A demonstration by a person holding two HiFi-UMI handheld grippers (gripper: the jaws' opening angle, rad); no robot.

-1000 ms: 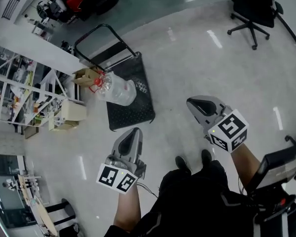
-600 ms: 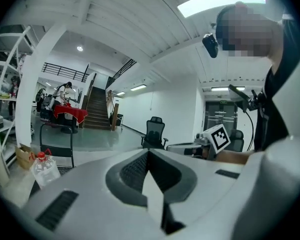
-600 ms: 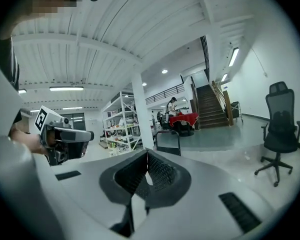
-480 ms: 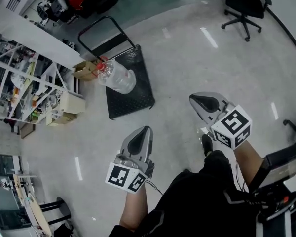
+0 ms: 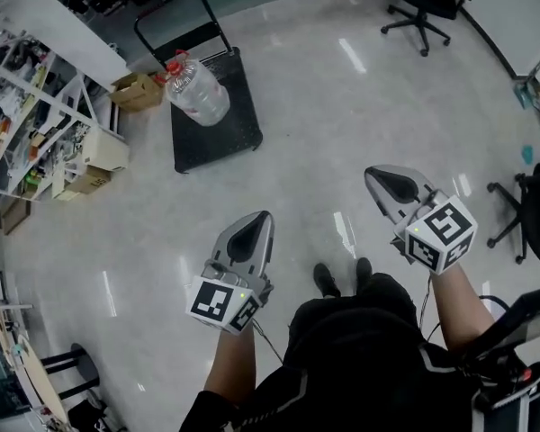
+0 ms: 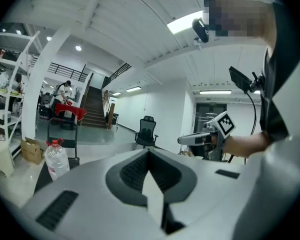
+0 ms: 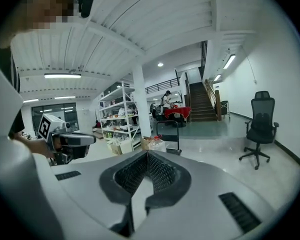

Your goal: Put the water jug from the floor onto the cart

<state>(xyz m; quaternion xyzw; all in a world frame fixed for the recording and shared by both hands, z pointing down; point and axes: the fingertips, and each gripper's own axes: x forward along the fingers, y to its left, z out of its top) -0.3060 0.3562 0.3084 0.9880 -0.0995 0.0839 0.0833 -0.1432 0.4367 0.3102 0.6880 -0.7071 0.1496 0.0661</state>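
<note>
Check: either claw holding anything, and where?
Nothing held. Left claw and right claw are shut, empty; clear red-capped plastic water jug sits on the black platform cart.

Bright, even light falls from ceiling strip lamps (image 6: pixel 187 21). The glossy floor (image 5: pixel 360 133) throws white glare streaks to the right of the cart (image 5: pixel 216 147) and nearer the camera than it. Shadows beside the cart are soft and faint. Both gripper views bend strongly, with black vignetted corners. The background behind the cart looks slightly soft.
</note>
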